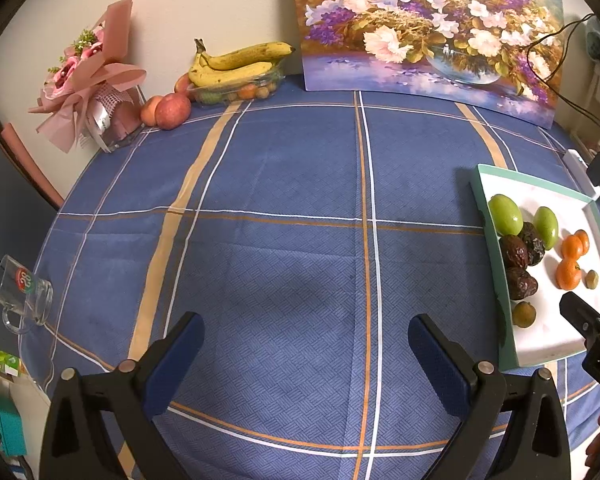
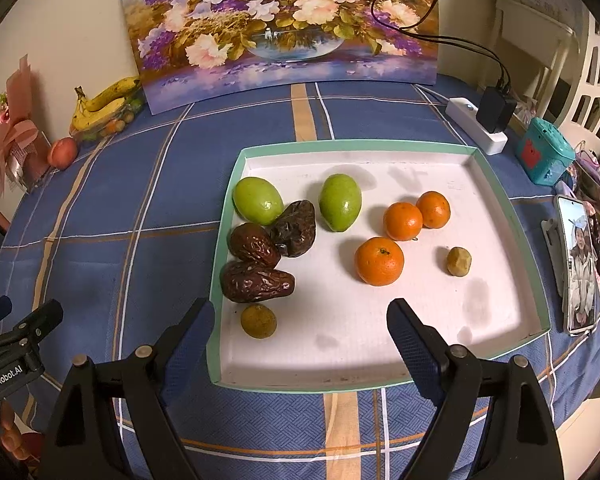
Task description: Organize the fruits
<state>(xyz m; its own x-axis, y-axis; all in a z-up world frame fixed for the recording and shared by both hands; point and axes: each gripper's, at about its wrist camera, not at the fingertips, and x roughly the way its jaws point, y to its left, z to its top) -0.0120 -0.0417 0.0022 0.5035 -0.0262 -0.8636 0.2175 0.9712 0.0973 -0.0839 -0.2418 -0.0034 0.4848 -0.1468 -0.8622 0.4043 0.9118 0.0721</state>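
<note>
A white tray with a teal rim (image 2: pixel 500 184) lies on the blue checked tablecloth. In it lie two green fruits (image 2: pixel 258 200) (image 2: pixel 340 202), three dark dates (image 2: pixel 256 280), three small oranges (image 2: pixel 379 261) and two small brownish fruits (image 2: pixel 259 321) (image 2: pixel 459 261). My right gripper (image 2: pixel 300 332) is open and empty, above the tray's near edge. My left gripper (image 1: pixel 306 354) is open and empty over bare cloth, left of the tray (image 1: pixel 496 256). The right gripper's fingers (image 1: pixel 580 312) show over the tray in the left wrist view.
At the back stand a flower painting (image 2: pixel 284 24), a clear container with bananas (image 1: pixel 236 64) and small fruits, and apples (image 1: pixel 172 110). A pink bouquet (image 1: pixel 88 76) is back left, a glass mug (image 1: pixel 22 290) at the left edge. A power strip (image 2: pixel 476 124), teal box (image 2: pixel 544 154) and phone (image 2: pixel 578 264) lie right.
</note>
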